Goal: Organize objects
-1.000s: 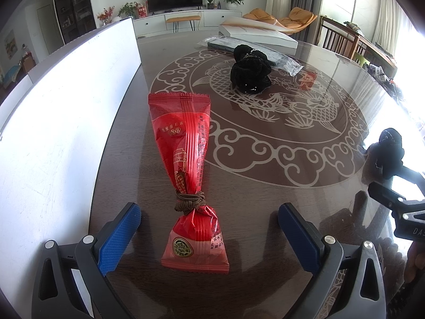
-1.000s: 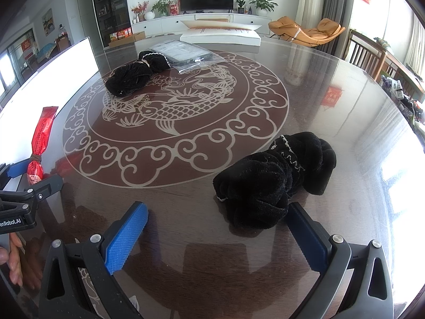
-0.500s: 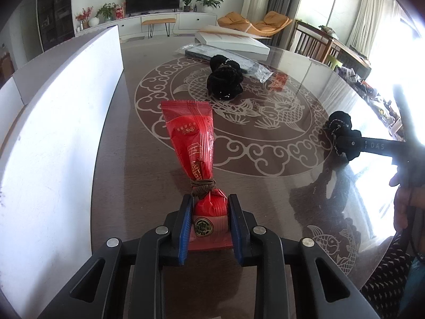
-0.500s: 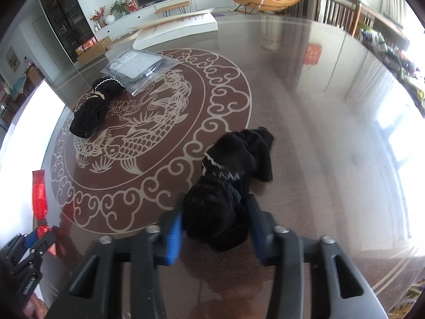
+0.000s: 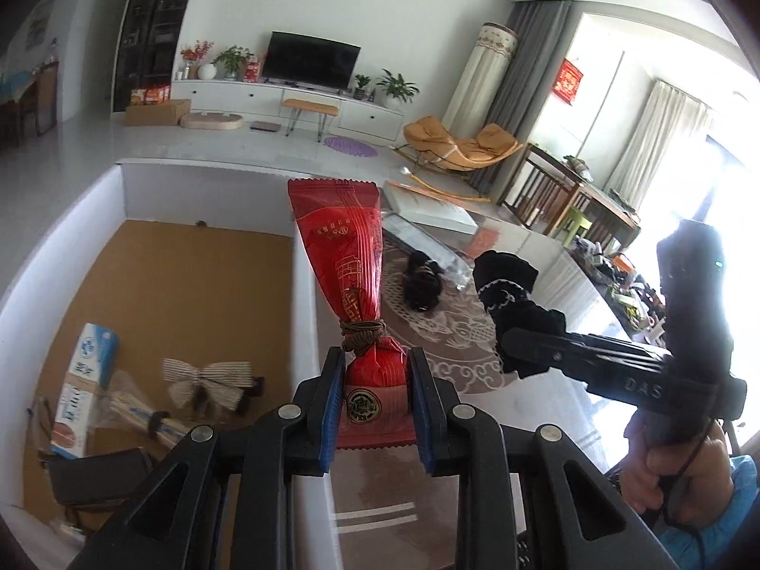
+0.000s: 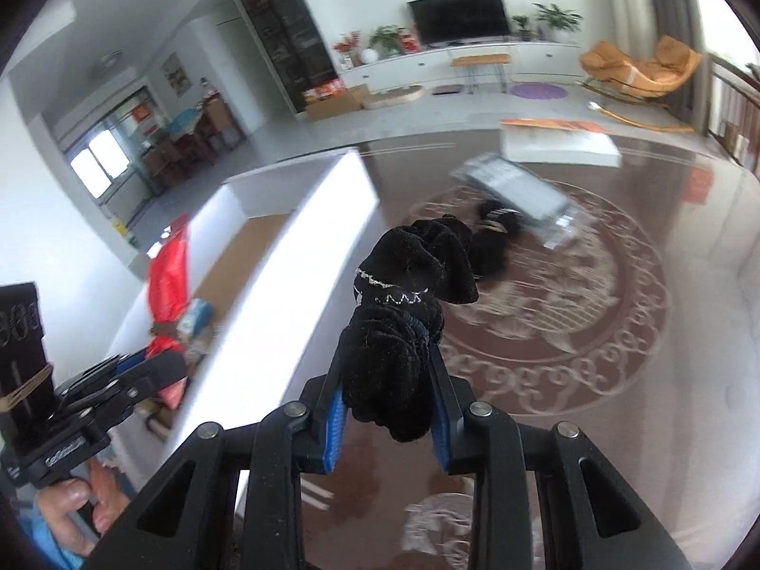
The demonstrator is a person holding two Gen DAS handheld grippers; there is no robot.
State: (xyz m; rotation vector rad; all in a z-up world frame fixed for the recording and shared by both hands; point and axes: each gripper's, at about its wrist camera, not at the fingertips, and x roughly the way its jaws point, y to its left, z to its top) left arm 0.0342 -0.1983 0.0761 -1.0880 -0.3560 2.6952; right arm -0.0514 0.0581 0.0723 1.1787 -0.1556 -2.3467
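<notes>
Left wrist: left claw (image 5: 373,408) clamps red packet (image 5: 346,280); right claw (image 6: 385,415) apparently squeezes black velvet bundle (image 6: 403,313).

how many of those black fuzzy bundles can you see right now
2: one black bundle clamped in the right hand-held gripper, raised off the table; another lying on the table by the clear packet. More may be hidden.
</notes>
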